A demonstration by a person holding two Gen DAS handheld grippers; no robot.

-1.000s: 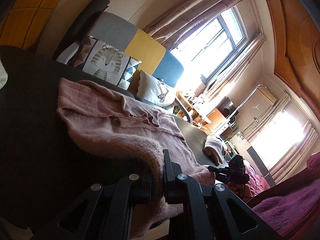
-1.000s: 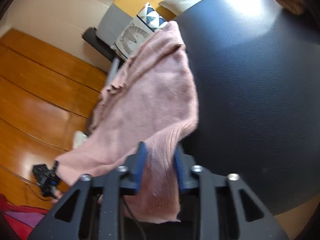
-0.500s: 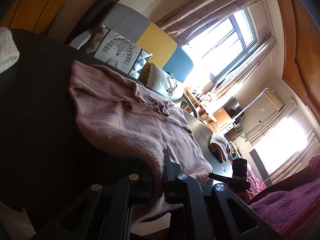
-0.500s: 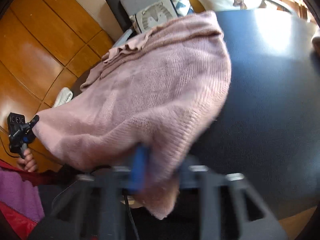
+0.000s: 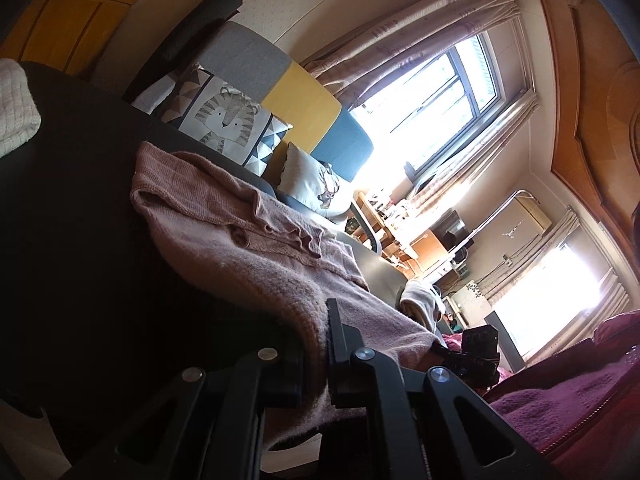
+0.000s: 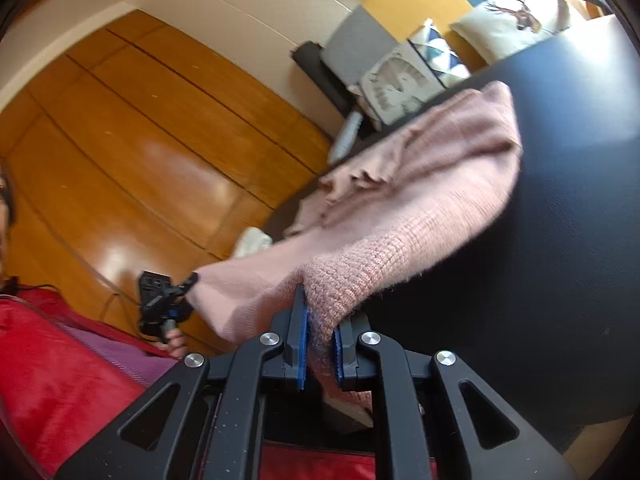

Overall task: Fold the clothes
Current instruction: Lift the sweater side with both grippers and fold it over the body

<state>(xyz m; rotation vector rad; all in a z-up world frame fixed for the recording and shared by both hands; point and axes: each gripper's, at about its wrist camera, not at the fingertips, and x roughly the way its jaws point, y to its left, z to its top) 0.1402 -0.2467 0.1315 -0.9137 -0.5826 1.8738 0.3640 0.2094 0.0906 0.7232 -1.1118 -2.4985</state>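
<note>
A pink knitted sweater [image 5: 248, 256] is being held at its near edge by both grippers. The left gripper [image 5: 316, 344] is being kept clamped on the ribbed hem, with the knit pinched between its two black fingers and a fold hanging below them. The right gripper [image 6: 320, 344] is likewise being closed on the sweater [image 6: 400, 208]; thick ribbed knit is being squeezed between its blue pads [image 6: 303, 344]. Ahead of both grippers, the rest of the sweater is being left spread on the dark desk [image 6: 560, 240], with a ruffled edge lying on top, further from the grippers.

In the right wrist view, the left gripper [image 6: 188, 280] is being seen to the left of the right gripper, at the far corner of the same hem, with the person's hand [image 6: 174, 338] beneath it. In the left wrist view, the right gripper [image 5: 476, 350] is being seen to the right, partly hidden by the knit.

Beyond the sweater, cushions [image 5: 224, 120] are being seen on a sofa. A folded white cloth [image 5: 16, 112] is being seen on the desk, far left of the left gripper.
</note>
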